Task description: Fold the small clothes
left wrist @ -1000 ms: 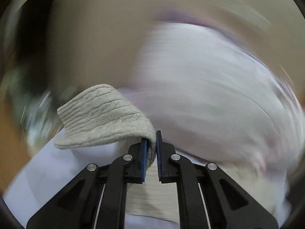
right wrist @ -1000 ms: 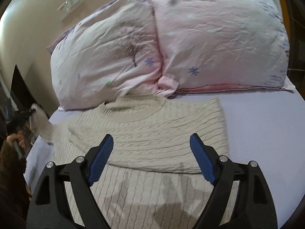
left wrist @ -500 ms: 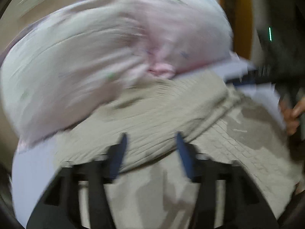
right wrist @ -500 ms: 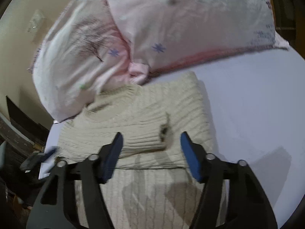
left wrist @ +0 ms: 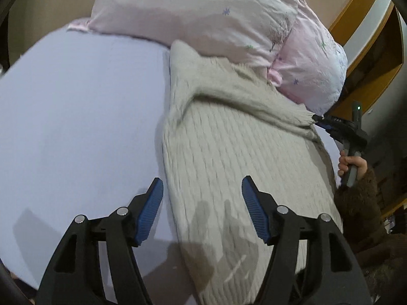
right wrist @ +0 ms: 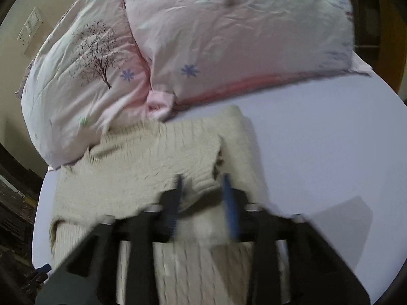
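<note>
A cream cable-knit sweater (left wrist: 229, 152) lies flat on the lilac bed sheet (left wrist: 76, 106), its sleeves folded across the chest. My left gripper (left wrist: 202, 203) is open and empty, hovering over the sweater's left edge. My right gripper (right wrist: 203, 198) is blurred, with jaws still apart, straddling the cuff of the folded sleeve (right wrist: 203, 178). In the left wrist view the right gripper (left wrist: 323, 123) sits at the sleeve's cuff end, held by a hand.
Two pink patterned pillows (right wrist: 203, 38) lie against the head of the bed just beyond the sweater's collar. Bare sheet (right wrist: 318, 165) lies to the sweater's right. A wooden frame (left wrist: 356, 12) and dark furniture stand beside the bed.
My left gripper let go of the sleeve, opened and swung over the sweater's left edge. My right gripper moved down to the folded sleeve's cuff and its jaws narrowed around it.
</note>
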Demonstrator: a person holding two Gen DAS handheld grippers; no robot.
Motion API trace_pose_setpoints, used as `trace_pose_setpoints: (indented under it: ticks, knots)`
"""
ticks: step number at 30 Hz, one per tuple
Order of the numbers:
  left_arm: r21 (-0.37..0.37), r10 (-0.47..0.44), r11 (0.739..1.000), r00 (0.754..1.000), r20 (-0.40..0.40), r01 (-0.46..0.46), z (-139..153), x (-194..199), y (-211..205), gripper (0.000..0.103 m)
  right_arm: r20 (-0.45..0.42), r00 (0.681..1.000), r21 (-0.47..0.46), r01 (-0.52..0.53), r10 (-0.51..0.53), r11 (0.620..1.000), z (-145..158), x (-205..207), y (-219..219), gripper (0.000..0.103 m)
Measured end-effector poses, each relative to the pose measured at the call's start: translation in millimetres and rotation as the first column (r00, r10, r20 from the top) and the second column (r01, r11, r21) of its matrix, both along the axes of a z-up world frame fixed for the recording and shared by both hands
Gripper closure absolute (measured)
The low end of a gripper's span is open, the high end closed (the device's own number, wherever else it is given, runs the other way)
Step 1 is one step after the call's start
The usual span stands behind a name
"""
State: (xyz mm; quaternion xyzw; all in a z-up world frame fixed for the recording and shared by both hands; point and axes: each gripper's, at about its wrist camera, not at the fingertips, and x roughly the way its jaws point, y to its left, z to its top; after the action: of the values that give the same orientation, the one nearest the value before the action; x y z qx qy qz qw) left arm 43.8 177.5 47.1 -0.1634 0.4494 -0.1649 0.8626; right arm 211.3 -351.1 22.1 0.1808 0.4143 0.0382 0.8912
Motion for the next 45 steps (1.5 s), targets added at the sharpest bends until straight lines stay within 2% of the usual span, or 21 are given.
trace_pose_setpoints:
  ticks: [2, 5, 7, 9, 12, 14, 16, 17, 18, 20, 25, 30, 32, 34, 38, 40, 41, 42, 43, 44, 45]
  knots:
    - [-0.013, -0.006, 1.000, 1.000, -0.012, 0.006, -5.5, -11.0, 0.0, 0.037, 0.009, 1.000, -0.029, 0.001, -0.001, 1.000, 0.0, -35.4, -11.6, 0.036]
    - [-0.042, -0.009, 0.999, 1.000, 0.004, 0.009, -5.0, -27.0, 1.9, 0.034, -0.026, 1.000, -0.031, 0.013, -0.014, 0.999, -10.8, -86.2, -30.5, 0.036]
    - [-0.067, -0.021, 0.998, 1.000, 0.010, 0.021, -5.4, -37.5, 2.8, 0.034, -0.069, 0.997, -0.013, 0.019, -0.020, 1.000, -21.0, -115.4, -41.9, 0.039]
    - [-0.088, -0.035, 0.995, 0.999, 0.016, 0.036, -6.2, -48.0, 1.7, 0.035, -0.121, 0.993, 0.031, 0.012, -0.008, 0.999, -35.1, -143.8, -49.6, 0.052]
    - [-0.121, -0.056, 0.991, 0.998, 0.017, 0.057, -7.3, -63.8, -1.7, 0.036, -0.100, 0.994, 0.125, -0.034, 0.047, 0.992, -41.6, -186.3, -51.7, 0.058]
    - [-0.142, -0.066, 0.988, 0.998, 0.010, 0.067, -8.4, -72.3, -4.6, 0.045, -0.082, 0.989, 0.246, -0.096, 0.119, 0.964, -49.6, -208.5, -48.0, 0.061]
    - [-0.165, -0.071, 0.984, 0.997, -0.004, 0.069, -11.2, -78.1, -7.2, 0.062, -0.064, 0.984, 0.315, -0.138, 0.166, 0.939, -54.8, -223.8, -43.3, 0.065]
    - [-0.183, -0.077, 0.980, 0.997, -0.016, 0.073, -13.6, -79.3, -8.2, 0.068, -0.072, 0.976, 0.378, -0.164, 0.206, 0.911, -61.8, -226.4, -41.0, 0.077]
    - [-0.207, -0.089, 0.975, 0.995, -0.037, 0.079, -17.2, -79.7, -9.8, 0.082, -0.078, 0.971, 0.417, -0.174, 0.226, 0.892, -67.4, -227.3, -39.6, 0.094]
    - [-0.233, -0.108, 0.968, 0.992, -0.068, 0.090, -22.4, -77.0, -13.3, 0.094, -0.074, 0.964, 0.474, -0.192, 0.256, 0.859, -75.2, -224.9, -35.8, 0.096]
    - [-0.310, -0.115, 0.944, 0.993, 0.002, 0.110, 7.6, -51.8, -5.2, 0.096, 0.128, 0.964, 0.571, -0.265, 0.235, 0.777, -32.5, -184.9, -42.0, 0.097]
    - [-0.269, 0.004, 0.963, 0.990, 0.138, 0.033, 61.1, 38.0, 12.8, 0.096, 0.283, 0.956, 0.599, -0.242, 0.081, 0.764, 16.5, -88.3, -63.7, 0.097]
    - [-0.277, 0.078, 0.960, 0.985, 0.152, -0.033, 66.0, 81.4, 16.4, 0.096, 0.270, 0.963, 0.613, -0.193, 0.026, 0.766, 13.9, -46.4, -71.6, 0.097]
    - [-0.269, 0.164, 0.955, 0.977, 0.133, -0.124, 57.3, 139.1, 19.6, 0.096, 0.191, 0.981, 0.619, -0.087, -0.042, 0.780, -7.6, 1.1, -81.0, 0.097]
    - [-0.181, 0.228, 0.957, 0.973, -0.022, -0.228, 13.7, 215.7, 19.8, 0.096, -0.024, 0.994, 0.578, 0.103, -0.109, 0.810, -59.7, 61.9, -77.3, 0.096]
    - [-0.222, 0.230, 0.944, 0.969, -0.089, -0.245, -3.8, 227.7, 23.0, 0.096, -0.029, 0.993, 0.594, 0.111, -0.117, 0.797, -72.5, 66.9, -74.9, 0.094]
    - [-0.246, 0.223, 0.940, 0.971, -0.087, -0.238, -3.6, 226.4, 26.0, 0.095, 0.005, 0.993, 0.601, 0.089, -0.116, 0.794, -72.5, 66.3, -75.0, 0.087]
    - [-0.272, 0.215, 0.935, 0.973, -0.084, -0.229, -1.7, 224.6, 29.0, 0.093, 0.029, 0.994, 0.616, 0.067, -0.108, 0.785, -71.0, 64.2, -75.5, 0.071]
    - [-0.318, 0.197, 0.924, 0.977, -0.083, -0.213, 1.6, 218.6, 33.5, 0.090, 0.055, 0.994, 0.636, 0.042, -0.100, 0.770, -70.2, 63.7, -74.8, 0.062]
    - [-0.350, 0.193, 0.913, 0.978, -0.081, -0.210, 5.2, 214.0, 38.9, 0.077, 0.101, 0.990, 0.655, 0.007, -0.097, 0.756, -64.4, 59.6, -76.1, 0.043]
    - [-0.363, 0.202, 0.907, 0.977, -0.067, -0.212, 10.3, 208.0, 44.1, 0.051, 0.134, 0.985, 0.644, 0.000, -0.113, 0.765, -56.7, 53.0, -78.3, 0.021]
